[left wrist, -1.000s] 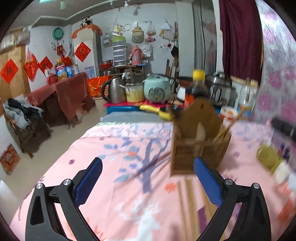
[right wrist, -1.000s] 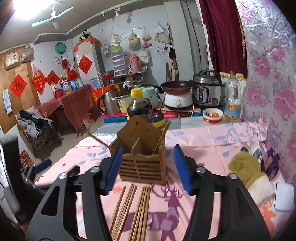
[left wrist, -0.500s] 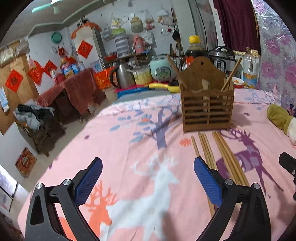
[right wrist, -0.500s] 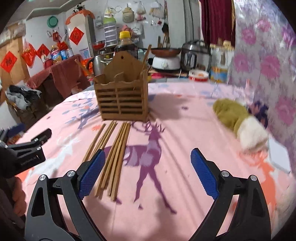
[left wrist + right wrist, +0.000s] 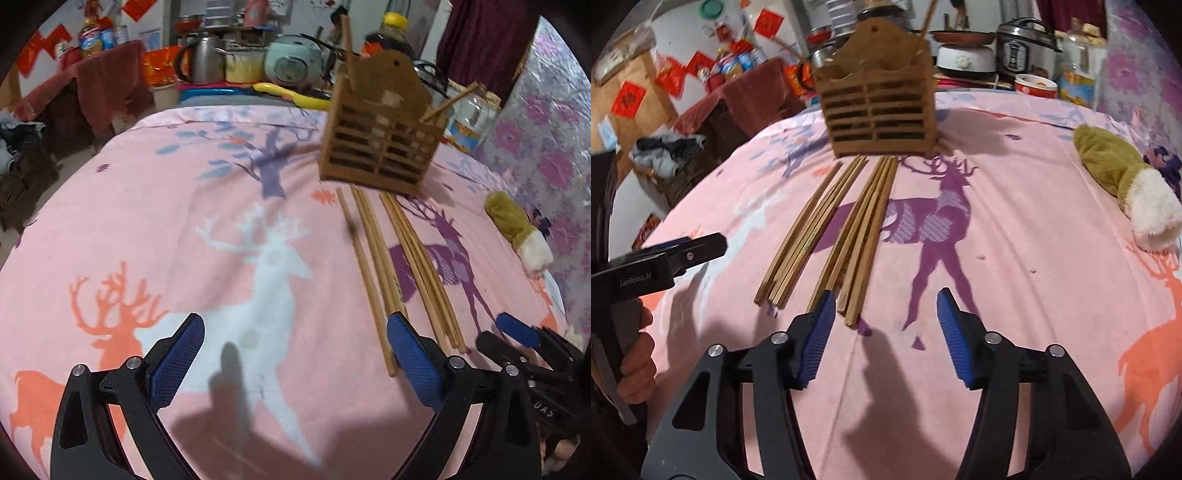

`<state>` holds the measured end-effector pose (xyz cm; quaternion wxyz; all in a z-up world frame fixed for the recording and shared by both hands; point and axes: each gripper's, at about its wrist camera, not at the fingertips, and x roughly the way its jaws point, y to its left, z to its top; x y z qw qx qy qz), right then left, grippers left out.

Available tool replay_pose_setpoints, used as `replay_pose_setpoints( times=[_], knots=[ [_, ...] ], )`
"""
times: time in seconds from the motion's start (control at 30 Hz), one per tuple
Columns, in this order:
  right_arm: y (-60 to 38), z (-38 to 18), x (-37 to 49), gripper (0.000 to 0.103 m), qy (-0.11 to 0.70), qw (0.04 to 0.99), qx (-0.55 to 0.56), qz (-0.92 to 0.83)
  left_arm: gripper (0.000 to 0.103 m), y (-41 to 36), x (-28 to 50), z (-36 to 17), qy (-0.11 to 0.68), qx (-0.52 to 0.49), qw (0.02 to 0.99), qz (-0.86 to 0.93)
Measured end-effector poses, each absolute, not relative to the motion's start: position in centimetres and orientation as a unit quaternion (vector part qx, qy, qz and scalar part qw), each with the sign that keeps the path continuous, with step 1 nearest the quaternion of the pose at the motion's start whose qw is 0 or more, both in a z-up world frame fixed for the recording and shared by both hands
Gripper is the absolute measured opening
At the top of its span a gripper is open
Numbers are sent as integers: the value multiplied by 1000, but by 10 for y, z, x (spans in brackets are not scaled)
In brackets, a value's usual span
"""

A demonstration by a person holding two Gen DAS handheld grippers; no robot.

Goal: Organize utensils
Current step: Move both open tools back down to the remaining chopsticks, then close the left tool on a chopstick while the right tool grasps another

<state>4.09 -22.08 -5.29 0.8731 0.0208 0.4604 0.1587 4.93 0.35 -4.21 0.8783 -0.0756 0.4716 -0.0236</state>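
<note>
**Both grippers empty above loose chopsticks, holder beyond**

Right gripper (image 5: 884, 334): lower centre of the right wrist view, jaws partly apart and closing, nothing between the blue pads (image 5: 817, 332). Only pink deer-print cloth (image 5: 1015, 229) in the gap. Left pad just beside the near ends of the chopsticks (image 5: 846, 229); contact not discernible.

Left gripper (image 5: 293, 363): lower centre of the left wrist view, jaws wide apart, nothing held. White deer print and a dark shadow in the gap. Right pad (image 5: 413, 363) next to the near end of one chopstick, overlapping it in the frame; touching or not, cannot tell.

Chopsticks: loose on the cloth in two rough bundles, fanned from mid-frame toward the holder, far ends at the holder's base.

Wooden slatted holder (image 5: 877, 107): upright, upper centre of the right wrist view, upper right of the left. A few sticks standing slanted inside.

Olive and white plush toy (image 5: 1123, 181): right edge of frame, well apart from the chopsticks.

Person's hand (image 5: 635, 354) on the left gripper's handle at the left edge of the right wrist view.

Pots, kettle, bottles along the top of both views.
</note>
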Motion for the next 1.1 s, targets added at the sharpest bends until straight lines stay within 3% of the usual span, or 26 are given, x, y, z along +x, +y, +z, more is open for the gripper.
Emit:
replay_pose_setpoints(
  times=[0.53, 0.83, 0.93, 1.03, 1.07, 1.1],
  knots=[
    [-230, -57, 46, 57, 476, 868, 32, 138, 97, -47, 58, -68, 507, 43, 859, -50],
    [-247, -54, 52, 57, 474, 869, 72, 120, 95, -4, 76, -73, 524, -14, 851, 10],
    [-246, -54, 52, 57, 473, 870, 71, 120, 82, -8, 74, -70, 522, -14, 853, -9],
    [-246, -54, 52, 57, 473, 870, 72, 119, 62, -24, 70, -69, 514, 18, 857, -24],
    [-246, -54, 52, 57, 473, 870, 72, 119, 46, -28, 69, -68, 510, 24, 859, -32],
    [-247, -54, 52, 57, 473, 870, 73, 119, 21, -32, 68, -67, 506, 27, 861, -42]
  ],
)
